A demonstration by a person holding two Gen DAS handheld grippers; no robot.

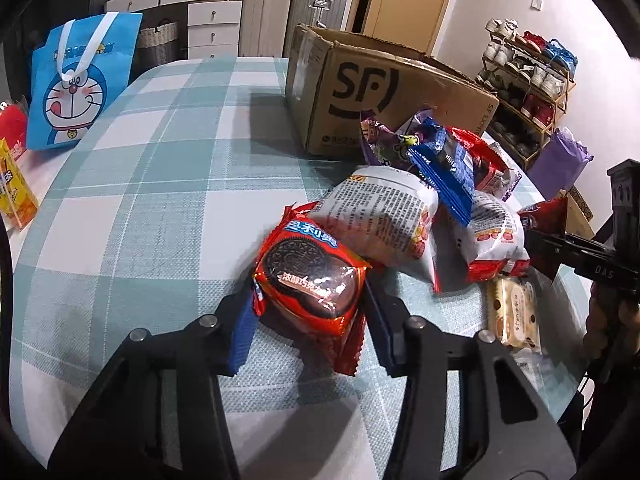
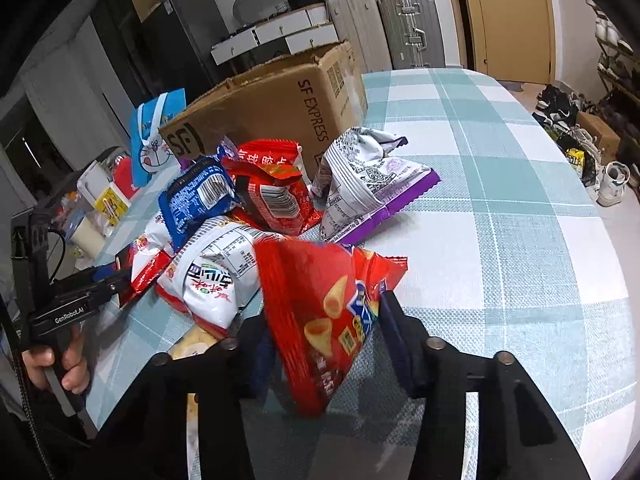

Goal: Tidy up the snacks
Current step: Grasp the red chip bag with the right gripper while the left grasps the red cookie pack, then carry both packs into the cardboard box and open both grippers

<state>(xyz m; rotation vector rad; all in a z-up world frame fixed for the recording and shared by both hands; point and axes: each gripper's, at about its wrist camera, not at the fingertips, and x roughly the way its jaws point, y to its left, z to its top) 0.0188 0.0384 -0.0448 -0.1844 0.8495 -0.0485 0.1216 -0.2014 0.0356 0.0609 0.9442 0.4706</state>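
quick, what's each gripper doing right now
left gripper: closed on the red cookie pack
right gripper: closed on the red cone-snack bag

We see our left gripper [image 1: 310, 300] angled down, jaws clamped on a packet; our right gripper [image 2: 324, 332] likewise, apparently pinching a bag, somewhat blurred.

Glossy foil cookie packet [image 1: 310, 276], woven cloth tablecloth [image 1: 160, 200], matt corrugated cardboard box [image 1: 384, 92].
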